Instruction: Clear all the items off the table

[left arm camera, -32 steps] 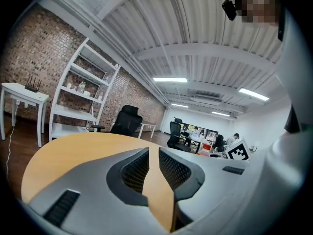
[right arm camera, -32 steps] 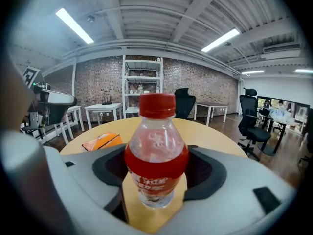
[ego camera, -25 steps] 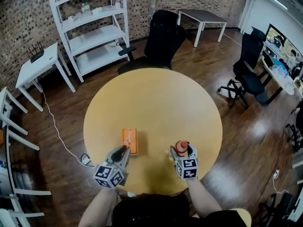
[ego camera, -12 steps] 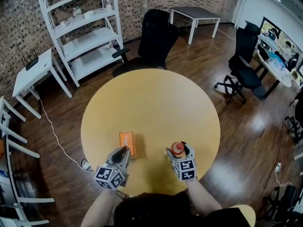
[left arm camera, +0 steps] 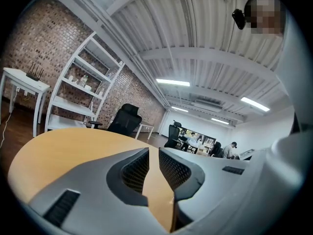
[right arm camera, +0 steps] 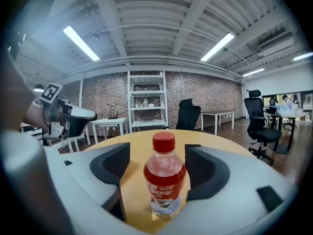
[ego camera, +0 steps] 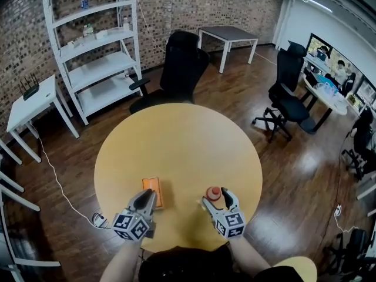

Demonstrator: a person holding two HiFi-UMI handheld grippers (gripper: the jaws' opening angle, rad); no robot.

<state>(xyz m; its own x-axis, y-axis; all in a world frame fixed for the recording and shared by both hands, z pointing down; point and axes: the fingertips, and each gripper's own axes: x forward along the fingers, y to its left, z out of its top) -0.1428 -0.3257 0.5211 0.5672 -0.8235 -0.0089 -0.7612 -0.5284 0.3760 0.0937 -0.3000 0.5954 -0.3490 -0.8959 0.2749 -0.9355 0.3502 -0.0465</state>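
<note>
A small bottle (ego camera: 214, 192) with a red cap and red label stands upright near the front edge of the round wooden table (ego camera: 176, 140). My right gripper (ego camera: 215, 198) is open around the bottle (right arm camera: 165, 180). Its jaws have just been opening, and both pads stand clear of the bottle's sides. A flat orange box (ego camera: 152, 192) lies to the left. My left gripper (ego camera: 146, 195) is shut with nothing in it, its tips at the box's near left side. In the left gripper view its jaws (left arm camera: 153, 163) leave only a thin slit over the tabletop (left arm camera: 73, 141). The box is hidden there.
A black office chair (ego camera: 179, 63) stands at the table's far side. Behind it are a white shelf unit (ego camera: 97, 46) and a dark table (ego camera: 229, 37). A white side table (ego camera: 29, 101) stands at the left and another black chair (ego camera: 288, 93) at the right.
The right gripper's jaws have spread wider around the bottle. The left gripper has edged forward beside the orange box. The head view has tilted up a little.
</note>
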